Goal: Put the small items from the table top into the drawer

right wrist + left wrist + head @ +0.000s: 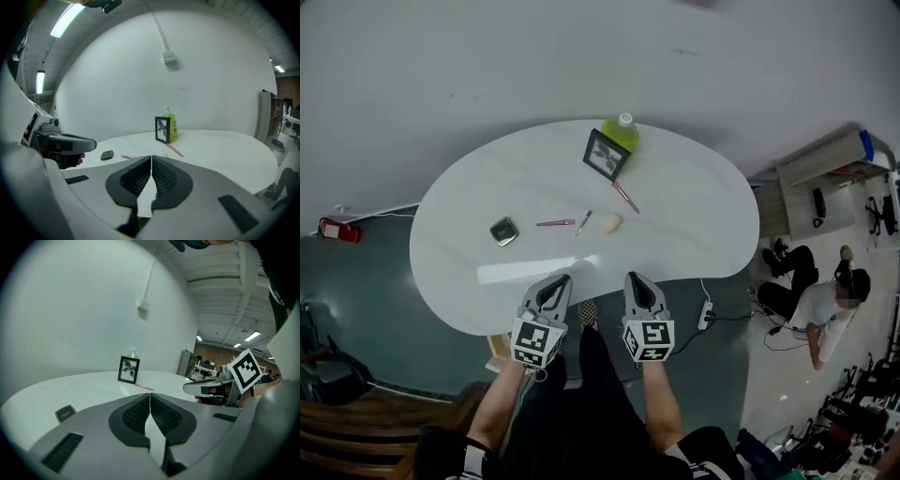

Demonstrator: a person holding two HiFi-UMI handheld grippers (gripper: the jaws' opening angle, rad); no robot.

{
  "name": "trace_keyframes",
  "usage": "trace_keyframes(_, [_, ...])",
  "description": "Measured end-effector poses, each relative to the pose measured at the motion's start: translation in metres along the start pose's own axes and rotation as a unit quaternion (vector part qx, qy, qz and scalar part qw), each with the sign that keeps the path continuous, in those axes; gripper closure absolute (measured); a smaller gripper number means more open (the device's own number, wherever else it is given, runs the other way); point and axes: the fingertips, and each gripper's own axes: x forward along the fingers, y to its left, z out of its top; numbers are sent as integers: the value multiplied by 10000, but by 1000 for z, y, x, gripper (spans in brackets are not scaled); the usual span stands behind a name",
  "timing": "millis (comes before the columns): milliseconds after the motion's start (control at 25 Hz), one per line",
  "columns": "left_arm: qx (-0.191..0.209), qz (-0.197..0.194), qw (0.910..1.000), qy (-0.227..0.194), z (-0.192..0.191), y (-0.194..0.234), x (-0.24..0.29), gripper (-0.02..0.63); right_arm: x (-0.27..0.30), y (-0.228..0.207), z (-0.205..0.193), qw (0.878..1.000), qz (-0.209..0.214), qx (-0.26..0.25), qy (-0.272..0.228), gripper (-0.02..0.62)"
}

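Left gripper (558,279) and right gripper (636,278) both closed, empty — only head view shows a seated person (825,309) (floor, right).

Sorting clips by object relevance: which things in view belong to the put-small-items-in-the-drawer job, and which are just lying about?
Job: dark compact, pink stick, small metal tool, cream lump, pink pen.
Lying about: picture frame, green bottle, floor power strip.
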Motion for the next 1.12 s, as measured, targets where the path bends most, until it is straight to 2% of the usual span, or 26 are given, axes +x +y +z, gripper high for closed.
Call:
trace_keyframes(280, [-229,111,9993,279,-30,18,31,586,48,-10,-25,9991,218,83,342,563])
trace_keyframes(600, [-354,229,9984,382,-39,28,29,586,89,-20,-27,9982,108,399,435,560])
trace_keyframes(640, [-361,242,9983,389,-39,28,27,586,95,-21,-28,9978,122,435,478,555])
trace_keyframes(720, [-377,260,9982,399,-41,29,25,586,109,-23,-29,9969,164,503,588,456])
trace_keyframes(1120, [-459,327,9974,440,-45,30,16,586,158,-31,-41,9929,150,543,1049,419])
